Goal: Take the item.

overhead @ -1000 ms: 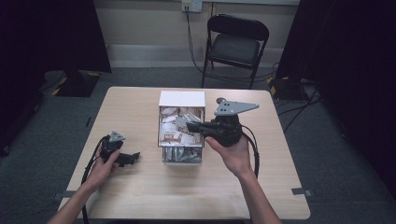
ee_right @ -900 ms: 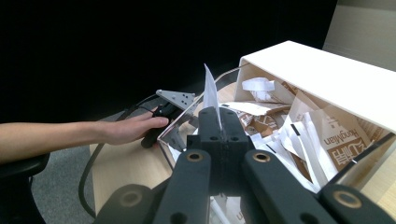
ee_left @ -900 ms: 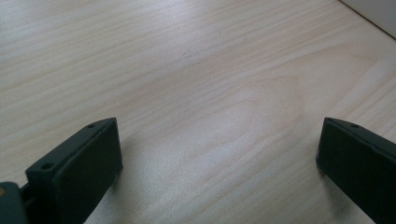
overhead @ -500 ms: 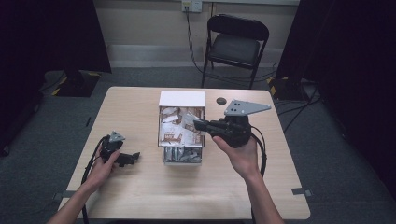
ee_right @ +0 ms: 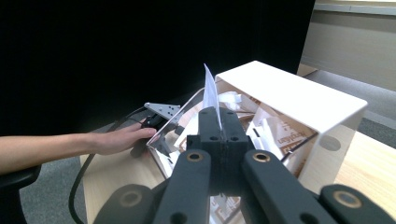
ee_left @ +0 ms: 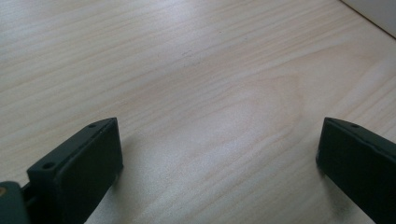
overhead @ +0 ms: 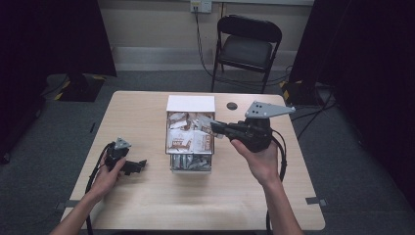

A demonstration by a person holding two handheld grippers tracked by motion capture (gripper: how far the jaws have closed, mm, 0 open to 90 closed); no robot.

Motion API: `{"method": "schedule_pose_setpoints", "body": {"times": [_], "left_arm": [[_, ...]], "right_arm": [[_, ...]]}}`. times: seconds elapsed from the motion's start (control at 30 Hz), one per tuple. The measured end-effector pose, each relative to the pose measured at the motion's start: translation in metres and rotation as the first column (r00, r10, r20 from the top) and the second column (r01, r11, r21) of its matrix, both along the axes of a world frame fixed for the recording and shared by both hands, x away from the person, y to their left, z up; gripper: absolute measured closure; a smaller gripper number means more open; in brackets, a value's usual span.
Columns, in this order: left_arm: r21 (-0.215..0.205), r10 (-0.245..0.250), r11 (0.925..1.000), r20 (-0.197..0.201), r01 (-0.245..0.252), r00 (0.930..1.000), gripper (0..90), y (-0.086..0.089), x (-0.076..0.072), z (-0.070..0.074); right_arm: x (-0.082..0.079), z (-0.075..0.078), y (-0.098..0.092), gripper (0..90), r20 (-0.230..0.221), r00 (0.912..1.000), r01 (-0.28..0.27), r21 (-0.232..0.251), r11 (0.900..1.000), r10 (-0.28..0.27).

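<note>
Right gripper (overhead: 214,125) pinches a packet (ee_right: 211,95) above the box (overhead: 190,104), apparently lifting it clear; left gripper (overhead: 142,164) rests released on the table (overhead: 147,205).

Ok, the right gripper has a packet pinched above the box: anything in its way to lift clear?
Nothing visible does. The right gripper is shut on the packet over the open-topped box, above the other packets.
</note>
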State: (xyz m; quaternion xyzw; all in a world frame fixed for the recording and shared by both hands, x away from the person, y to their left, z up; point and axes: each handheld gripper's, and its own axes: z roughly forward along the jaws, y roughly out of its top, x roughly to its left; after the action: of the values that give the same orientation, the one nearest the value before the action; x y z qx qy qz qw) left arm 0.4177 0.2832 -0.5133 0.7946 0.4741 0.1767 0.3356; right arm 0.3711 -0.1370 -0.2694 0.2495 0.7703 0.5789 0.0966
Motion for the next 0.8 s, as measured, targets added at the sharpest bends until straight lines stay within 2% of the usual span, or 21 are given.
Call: {"method": "schedule_pose_setpoints", "body": {"times": [0.3, 0.5, 0.67, 0.8], "left_arm": [[-0.001, 0.000, 1.0000, 0.000, 0.000, 1.0000, 0.0, 0.000, 0.000, 0.000], [-0.002, -0.001, 1.0000, -0.001, 0.001, 1.0000, 0.0, 0.000, 0.000, 0.000], [-0.002, -0.001, 1.0000, -0.001, 0.001, 1.0000, 0.0, 0.000, 0.000, 0.000], [-0.001, -0.001, 1.0000, -0.001, 0.001, 1.0000, 0.0, 0.000, 0.000, 0.000]], "right_arm": [[-0.003, 0.007, -0.016, 90.0, 0.013, 0.9991, 0.041, -0.003, 0.999, -0.041], [-0.006, 0.004, -0.026, 90.0, 0.028, 0.9974, 0.068, -0.042, 0.997, -0.066], [-0.007, 0.001, -0.041, 90.0, 0.027, 0.9931, 0.115, -0.042, 0.992, -0.114], [-0.006, -0.006, -0.049, 90.0, 0.016, 0.9896, 0.143, -0.056, 0.988, -0.143]]}}
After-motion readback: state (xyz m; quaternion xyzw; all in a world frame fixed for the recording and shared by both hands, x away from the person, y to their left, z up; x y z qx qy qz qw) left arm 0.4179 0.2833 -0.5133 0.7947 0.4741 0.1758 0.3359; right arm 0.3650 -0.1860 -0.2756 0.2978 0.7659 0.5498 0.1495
